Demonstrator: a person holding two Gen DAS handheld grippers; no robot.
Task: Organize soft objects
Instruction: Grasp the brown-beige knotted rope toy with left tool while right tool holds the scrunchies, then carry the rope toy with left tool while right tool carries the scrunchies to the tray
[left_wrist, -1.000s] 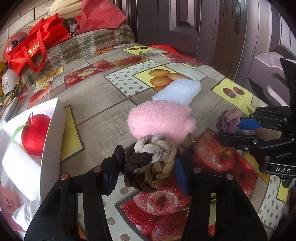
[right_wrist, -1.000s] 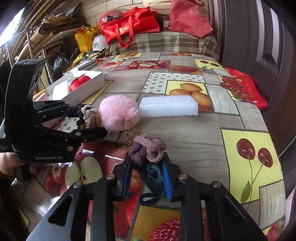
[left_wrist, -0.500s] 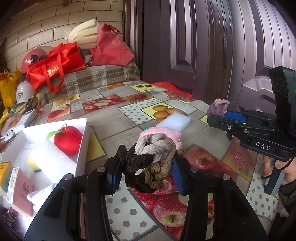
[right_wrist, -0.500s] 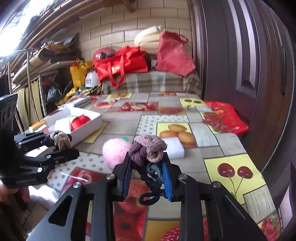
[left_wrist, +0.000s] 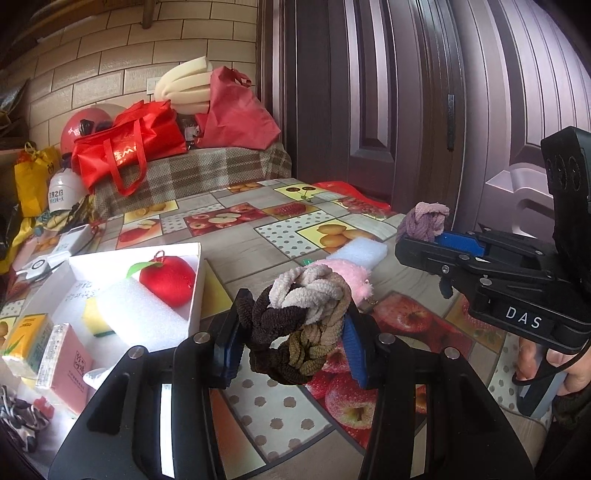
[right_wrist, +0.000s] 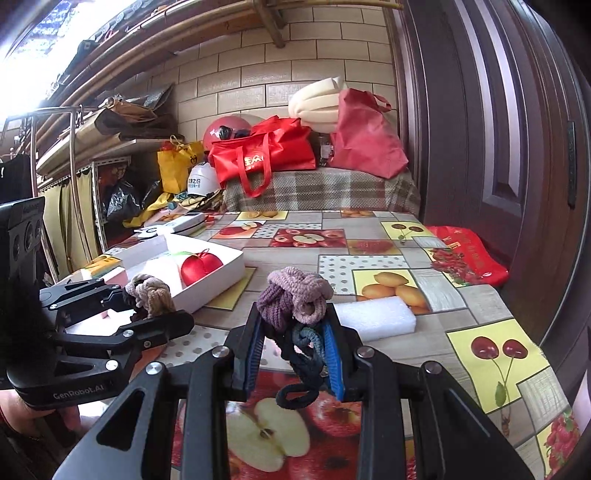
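Observation:
My left gripper (left_wrist: 291, 332) is shut on a knot of brown, cream and tan hair ties (left_wrist: 299, 317), held above the fruit-print tablecloth (left_wrist: 280, 410). My right gripper (right_wrist: 295, 339) is shut on a knot of purple, mauve and dark blue hair ties (right_wrist: 295, 299), also off the table. Each gripper appears in the other's view: the right one (left_wrist: 424, 240) at the right, the left one (right_wrist: 155, 306) at the left. A pink fluffy pompom (left_wrist: 351, 273) and a white foam block (right_wrist: 373, 314) lie on the table. The white box (left_wrist: 195, 280) holds a red apple ornament (left_wrist: 168, 278) and foam.
Red bags (right_wrist: 266, 155), a helmet and cream foam pile up on a plaid-covered surface at the far end. A dark door (right_wrist: 498, 147) runs along the right. Small cartons (left_wrist: 44, 347) sit left of the box. A red bag (right_wrist: 465, 254) lies at the table's right edge.
Both grippers rose with their hair-tie knots and tilted up, so the far wall and door now show. The pompom and foam block stayed on the table.

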